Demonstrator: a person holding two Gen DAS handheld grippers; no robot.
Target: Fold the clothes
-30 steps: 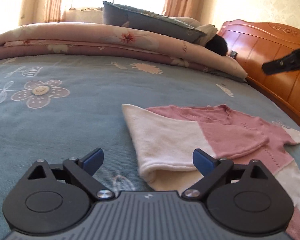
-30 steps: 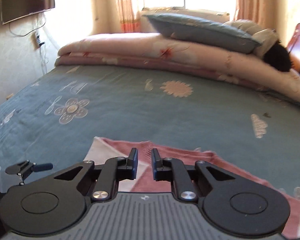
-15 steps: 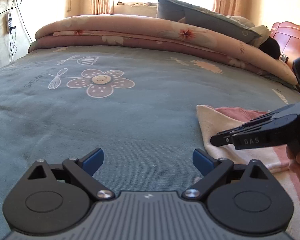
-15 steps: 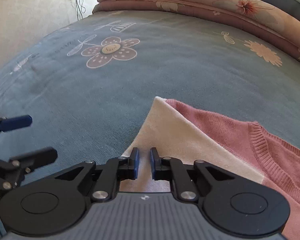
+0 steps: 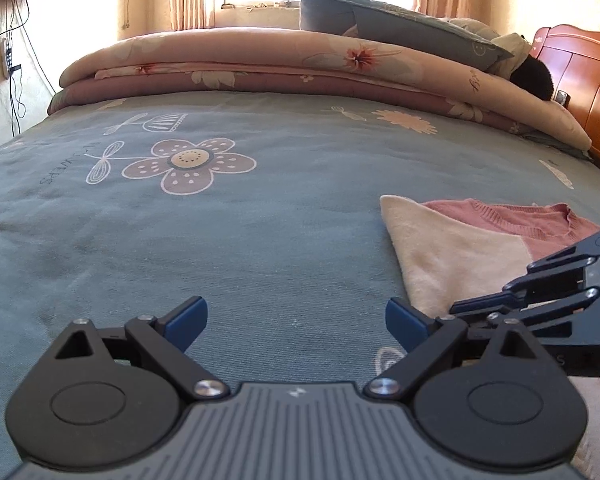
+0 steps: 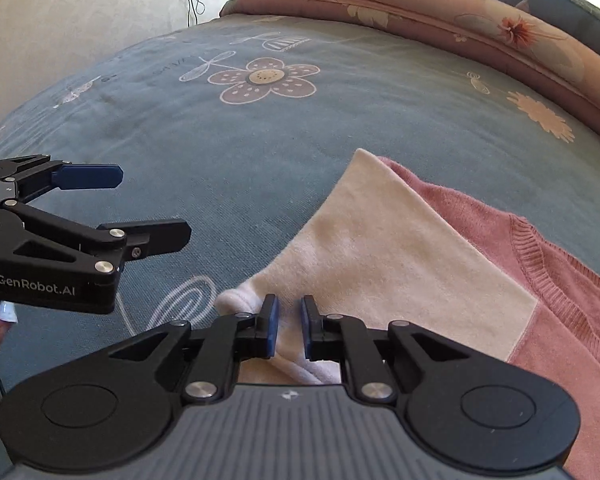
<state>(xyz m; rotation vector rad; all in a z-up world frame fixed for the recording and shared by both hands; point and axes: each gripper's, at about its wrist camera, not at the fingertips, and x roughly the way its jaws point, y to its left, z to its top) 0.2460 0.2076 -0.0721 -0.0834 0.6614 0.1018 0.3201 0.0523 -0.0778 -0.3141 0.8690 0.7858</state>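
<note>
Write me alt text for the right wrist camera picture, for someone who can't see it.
The right tongs, nearly closed, sit just above the white cuff of a pink and cream sweater lying on a blue floral bedspread. The left tongs, wide open, reach in from the left over the bedspread. A folded peach quilt lies at the far edge.

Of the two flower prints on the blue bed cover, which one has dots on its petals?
The big mauve flower left of the sweater has dotted petals; the small peach flower by the folded quilt is plain.
</note>
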